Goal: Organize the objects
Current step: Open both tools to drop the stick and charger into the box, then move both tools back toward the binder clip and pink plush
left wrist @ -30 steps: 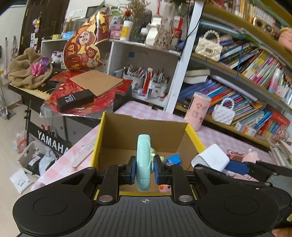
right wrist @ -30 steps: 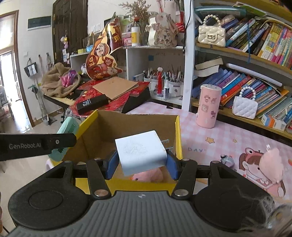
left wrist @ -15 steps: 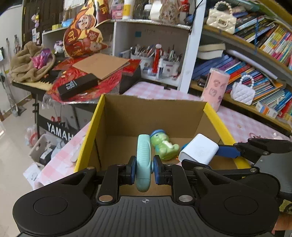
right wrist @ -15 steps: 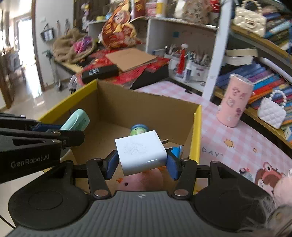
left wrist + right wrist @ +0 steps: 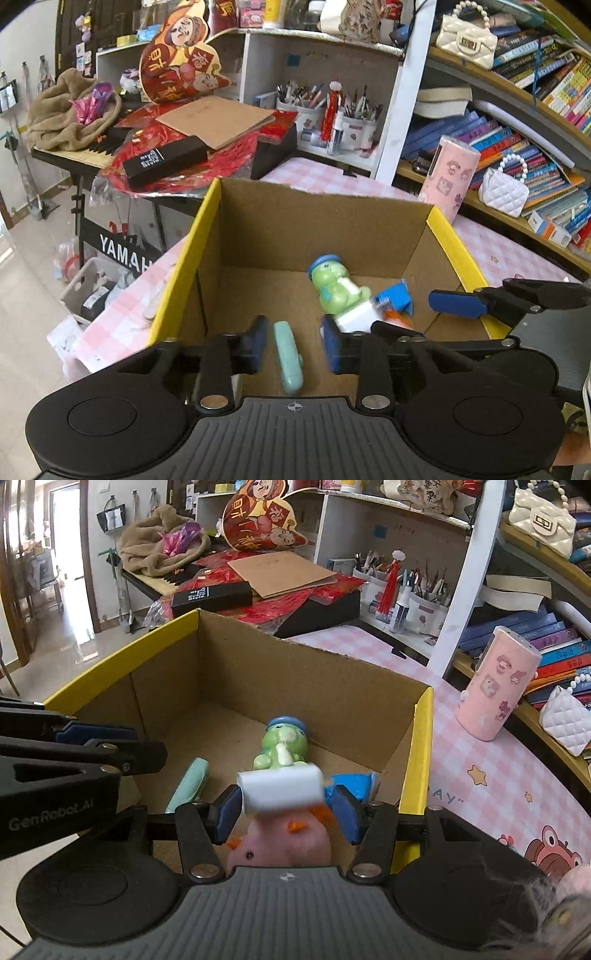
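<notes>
Cardboard box | mint case between spread left fingers, untouched

White lettering "YAMAH", cut off by the cardboard box, stands on the black keyboard stand panel, ahead-left of the left gripper. "GenRobot.AI" is embossed on the left gripper's black side, left of the right gripper. "AY" is printed on the pink checked tablecloth, to the right. White print on the black box is illegible.
</notes>
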A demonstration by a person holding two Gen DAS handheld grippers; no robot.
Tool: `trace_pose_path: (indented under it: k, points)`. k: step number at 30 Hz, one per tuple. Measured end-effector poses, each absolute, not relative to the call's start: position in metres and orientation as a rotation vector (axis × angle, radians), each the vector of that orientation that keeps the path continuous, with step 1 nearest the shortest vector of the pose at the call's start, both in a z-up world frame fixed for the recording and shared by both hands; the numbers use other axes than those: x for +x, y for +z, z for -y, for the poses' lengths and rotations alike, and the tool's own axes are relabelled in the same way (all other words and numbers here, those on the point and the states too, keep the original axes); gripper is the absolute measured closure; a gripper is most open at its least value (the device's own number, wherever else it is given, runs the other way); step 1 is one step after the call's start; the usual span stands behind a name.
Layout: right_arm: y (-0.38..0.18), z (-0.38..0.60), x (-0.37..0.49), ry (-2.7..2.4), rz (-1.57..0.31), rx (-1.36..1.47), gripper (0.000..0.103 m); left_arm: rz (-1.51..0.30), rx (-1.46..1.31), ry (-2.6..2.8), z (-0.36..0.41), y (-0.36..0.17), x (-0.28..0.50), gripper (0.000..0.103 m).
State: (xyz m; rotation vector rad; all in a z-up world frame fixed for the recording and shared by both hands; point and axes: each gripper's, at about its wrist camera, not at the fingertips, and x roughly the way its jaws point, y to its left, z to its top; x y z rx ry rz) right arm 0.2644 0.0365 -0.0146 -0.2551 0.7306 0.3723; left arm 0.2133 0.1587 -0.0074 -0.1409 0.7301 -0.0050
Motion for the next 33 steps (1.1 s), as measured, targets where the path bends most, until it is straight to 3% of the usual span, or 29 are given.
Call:
trace_pose_path:
  k: [1,3,12,20,33]
  points:
    - [-0.013,-0.036,0.263,0.366,-0.724,-0.254,0.048,-0.715,-0.143,-0.005,-0.159,-0.005,0.211,0.047]
    - [-0.008,-0.033,0.26,0.356,-0.706,-0.242,0.044,-0.681,-0.145,-0.003,-0.16,0.003,0.206,0.037]
    - [0.031,-0.017,0.23,0.259,-0.581,-0.156,0.037,-0.552,-0.163,0.001,-0.171,0.039,0.172,0.018]
    - [0.049,-0.01,0.172,0.161,-0.497,-0.092,0.031,-0.473,-0.115,0.02,-0.18,0.052,0.127,0.014]
    - [0.014,-0.04,0.084,0.115,-0.604,-0.078,0.029,-0.592,-0.134,0.027,-0.196,0.021,0.066,0.014]
